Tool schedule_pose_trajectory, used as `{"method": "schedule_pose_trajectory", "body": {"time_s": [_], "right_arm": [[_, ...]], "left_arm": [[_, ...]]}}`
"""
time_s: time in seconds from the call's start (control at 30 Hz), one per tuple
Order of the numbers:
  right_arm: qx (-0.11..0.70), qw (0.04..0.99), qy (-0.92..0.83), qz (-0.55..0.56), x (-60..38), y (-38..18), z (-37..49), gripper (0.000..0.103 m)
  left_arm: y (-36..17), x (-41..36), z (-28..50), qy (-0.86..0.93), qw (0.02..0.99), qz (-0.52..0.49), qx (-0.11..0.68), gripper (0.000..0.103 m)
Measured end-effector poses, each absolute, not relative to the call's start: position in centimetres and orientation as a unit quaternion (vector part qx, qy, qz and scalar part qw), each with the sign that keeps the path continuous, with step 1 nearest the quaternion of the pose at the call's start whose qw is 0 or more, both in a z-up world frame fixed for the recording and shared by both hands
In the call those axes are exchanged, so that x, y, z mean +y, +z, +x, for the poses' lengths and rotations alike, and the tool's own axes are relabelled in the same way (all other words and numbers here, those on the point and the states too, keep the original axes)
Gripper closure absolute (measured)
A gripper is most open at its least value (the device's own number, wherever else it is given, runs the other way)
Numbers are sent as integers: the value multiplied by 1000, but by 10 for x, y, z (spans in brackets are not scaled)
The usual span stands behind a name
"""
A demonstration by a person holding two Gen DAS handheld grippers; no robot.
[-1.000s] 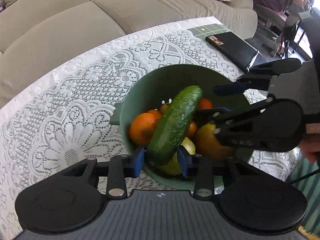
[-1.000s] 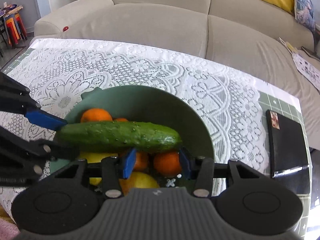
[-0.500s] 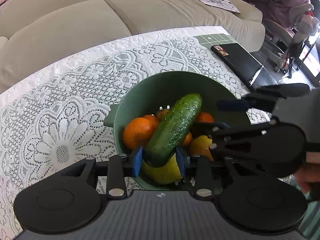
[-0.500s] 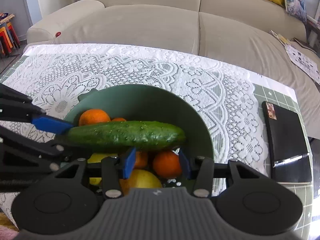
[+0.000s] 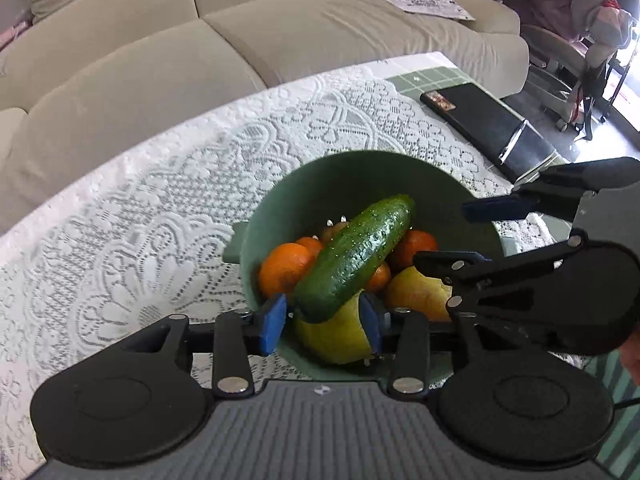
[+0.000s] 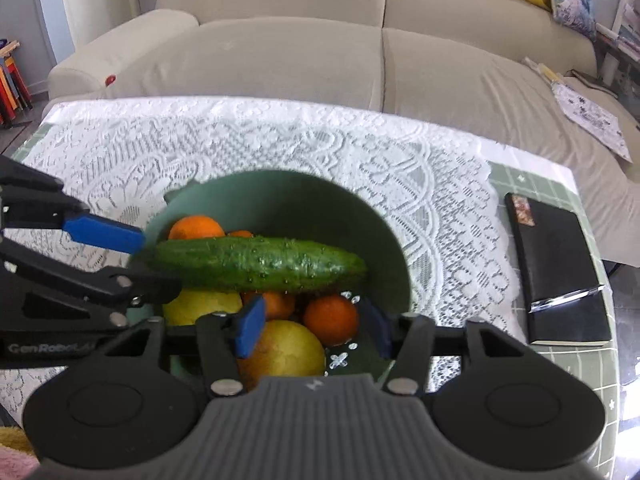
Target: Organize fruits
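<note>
A wet green cucumber [image 5: 356,256] [image 6: 260,264] lies slantwise on several oranges [image 5: 284,268] and yellow fruits [image 6: 280,352] in a green bowl [image 5: 340,188] [image 6: 280,200]. My left gripper [image 5: 322,324] straddles the cucumber's near end at the bowl's rim. Its jaws are opening, and a thin gap shows beside each blue pad. My right gripper [image 6: 312,332] hovers over the bowl's other side above an orange [image 6: 332,320]. Its jaws are also opening, with nothing pressed between them. Each gripper appears in the other's view, the right one [image 5: 440,234] at the right edge of the left wrist view.
The bowl stands on a white lace tablecloth [image 5: 160,220] over a green tiled table. A black notebook with a pen [image 6: 556,264] [image 5: 488,128] lies near the table's right edge. A beige sofa [image 6: 320,60] runs along the far side, with papers on it.
Both grippers' jaws have spread wider. The left pads, earlier tight on the cucumber's end, now stand slightly off it. The cucumber stays on the fruit pile.
</note>
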State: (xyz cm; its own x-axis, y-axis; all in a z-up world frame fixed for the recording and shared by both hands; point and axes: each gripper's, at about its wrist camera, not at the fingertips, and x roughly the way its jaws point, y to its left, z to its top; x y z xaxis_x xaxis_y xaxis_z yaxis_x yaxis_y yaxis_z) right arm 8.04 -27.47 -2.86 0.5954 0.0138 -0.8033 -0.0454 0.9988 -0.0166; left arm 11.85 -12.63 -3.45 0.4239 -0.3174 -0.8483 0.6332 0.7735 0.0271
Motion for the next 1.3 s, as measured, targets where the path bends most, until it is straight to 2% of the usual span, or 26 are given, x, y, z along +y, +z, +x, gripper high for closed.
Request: {"method": "schedule_pose_trajectory", "body": {"time_s": [0.2,0.3,0.47,0.8,1.3], "right_arm": [[416,909,16,12,-274,8,65,32],[393,919,17,27,-270,29,52,20],[352,935,19,41,-258,62,23,11],[301,952,-3,61,-232,91,-36,6],[289,957,-14,-2,-177,67,-82,4]], "left_arm": [[2,-103,100,-267,858,151,412,47],[23,-89,87,-240,883,145,376,46],[54,-66,64,-195,919,131,318,35],[76,-38,17,-108,956,135,237,20],[42,-10,-14,-64,947,84,304,20]]}}
